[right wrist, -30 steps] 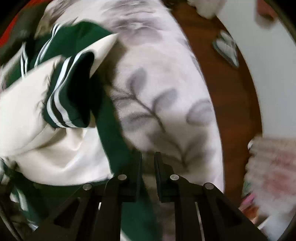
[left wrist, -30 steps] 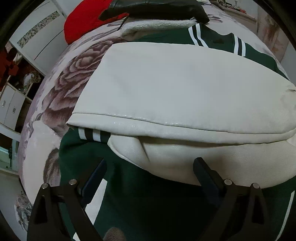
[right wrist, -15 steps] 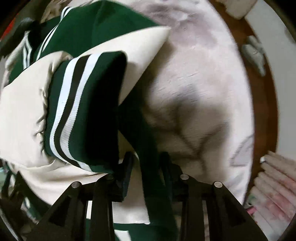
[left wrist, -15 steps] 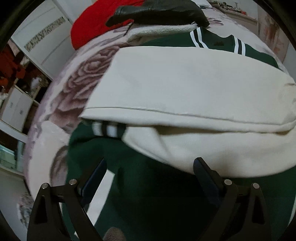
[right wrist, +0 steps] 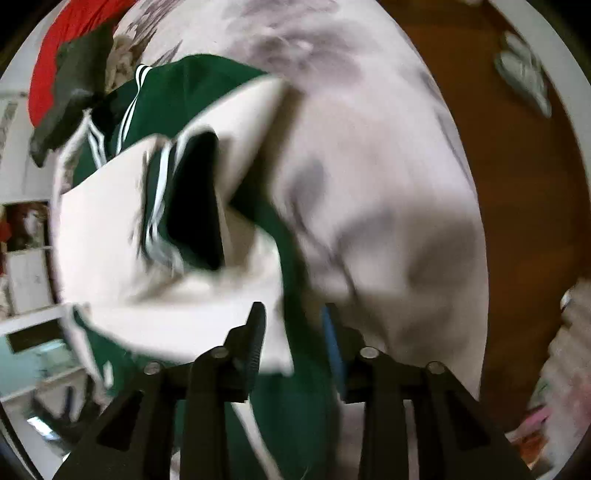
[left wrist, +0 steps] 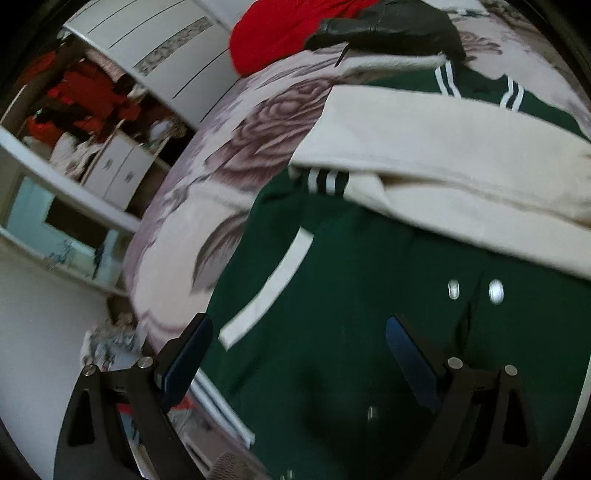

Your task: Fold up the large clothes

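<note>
- The green varsity jacket (left wrist: 351, 288) lies spread on the bed, on a floral bedspread (left wrist: 236, 147) printed with grey-purple roses and leaves.
- Its cream sleeves (left wrist: 443, 147) are folded across the chest, one over the other; a green cuff with white stripes (left wrist: 325, 181) peeks out beneath the upper sleeve.
- Two metal snaps (left wrist: 474, 290) show on the front placket, and a cream pocket welt (left wrist: 269, 284) slants across the green front panel.
- The left claw (left wrist: 299, 354) hangs over the jacket's lower front, tilted, with its fingers spread wide and nothing between them; it looks up along the body toward the collar.
- The right claw (right wrist: 295, 332) is at the jacket's far side edge, its jaws partly parted. A strip of green fabric (right wrist: 295, 277) runs between the fingers, but motion blur hides whether they touch it.
- In the right wrist view the striped cuff opening (right wrist: 192, 199) gapes dark atop the cream sleeve, just ahead of the claw.
- A black leather garment (left wrist: 388, 26) and a red garment (left wrist: 277, 33) lie beyond the collar, at the head of the bed.
- White cabinets (left wrist: 122, 170) stand beside the bed; a wooden floor (right wrist: 517, 184) shows on the other side.
</note>
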Tool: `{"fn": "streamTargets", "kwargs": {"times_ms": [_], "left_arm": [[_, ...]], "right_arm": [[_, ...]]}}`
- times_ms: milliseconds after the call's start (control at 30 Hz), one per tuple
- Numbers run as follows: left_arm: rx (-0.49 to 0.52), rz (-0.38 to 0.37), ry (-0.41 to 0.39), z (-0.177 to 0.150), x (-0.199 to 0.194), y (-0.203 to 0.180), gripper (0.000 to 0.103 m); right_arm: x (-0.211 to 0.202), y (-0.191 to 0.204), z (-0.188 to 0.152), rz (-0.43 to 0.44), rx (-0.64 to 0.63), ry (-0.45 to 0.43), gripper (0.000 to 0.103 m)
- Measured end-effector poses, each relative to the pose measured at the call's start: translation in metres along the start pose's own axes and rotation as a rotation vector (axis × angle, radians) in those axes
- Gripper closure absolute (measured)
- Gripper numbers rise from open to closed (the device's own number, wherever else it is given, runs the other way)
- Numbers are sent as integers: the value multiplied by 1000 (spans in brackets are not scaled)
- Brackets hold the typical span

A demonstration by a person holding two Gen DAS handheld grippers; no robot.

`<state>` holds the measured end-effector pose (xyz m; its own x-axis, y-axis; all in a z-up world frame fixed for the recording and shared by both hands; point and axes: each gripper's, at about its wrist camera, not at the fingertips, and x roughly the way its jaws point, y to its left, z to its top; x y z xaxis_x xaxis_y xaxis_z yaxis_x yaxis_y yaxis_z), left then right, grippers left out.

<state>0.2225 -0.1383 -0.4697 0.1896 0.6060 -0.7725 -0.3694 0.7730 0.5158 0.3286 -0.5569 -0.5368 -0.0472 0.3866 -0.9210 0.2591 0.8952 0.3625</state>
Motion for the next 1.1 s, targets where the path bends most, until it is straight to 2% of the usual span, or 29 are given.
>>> {"fn": "streamTargets", "kwargs": {"times_ms": [100, 133, 167, 200, 233, 267, 300, 333, 433, 467, 533, 600, 700, 767, 900, 1000, 1100], "left_arm": [[3, 26, 50, -24, -5, -15, 6], [14, 27, 66, -30, -5, -23, 6], [31, 26, 82, -38, -6, -31, 6], [48, 26, 86, -44, -8, -36, 6], [73, 25, 82, -53, -12, -45, 6], [88, 22, 80, -58, -15, -51, 6], [112, 16, 77, -65, -20, -59, 6], [149, 17, 71, -75, -26, -71, 6], [238, 28, 61, -95, -48, -94, 6], [264, 27, 49, -104, -63, -103, 6], [301, 32, 24, -118, -86, -114, 6], [356, 70, -40, -140, -116, -134, 6], [415, 141, -130, -171, -143, -164, 6], [439, 168, -124, -189, -148, -182, 6], [432, 86, -17, -209, -143, -204, 7], [456, 97, -17, -213, -134, -220, 8], [462, 75, -10, -207, -134, -223, 9]], "right_arm": [[34, -17, -24, 109, -6, 126, 60], [47, -23, -28, 137, -23, 155, 64], [61, -21, -32, 133, -67, 177, 73], [66, -19, -35, 76, -115, 168, 92], [68, -16, -38, -3, -191, 146, 94], [62, -21, -40, -44, -210, 117, 94], [59, -26, -41, -48, -190, 113, 93], [55, -32, -42, -44, -174, 111, 92], [50, -13, -47, -99, -288, 114, 86], [44, -7, -49, -119, -322, 119, 80], [27, 1, -54, -158, -365, 118, 61], [-1, -5, -60, -206, -388, 77, 55], [-45, -40, -63, -238, -347, 59, 43], [-67, -74, -59, -250, -294, 69, 42], [-97, -124, -58, -290, -180, 74, 39], [-104, -139, -57, -291, -133, 52, 39], [-94, -135, -51, -275, -127, 34, 39]]}}
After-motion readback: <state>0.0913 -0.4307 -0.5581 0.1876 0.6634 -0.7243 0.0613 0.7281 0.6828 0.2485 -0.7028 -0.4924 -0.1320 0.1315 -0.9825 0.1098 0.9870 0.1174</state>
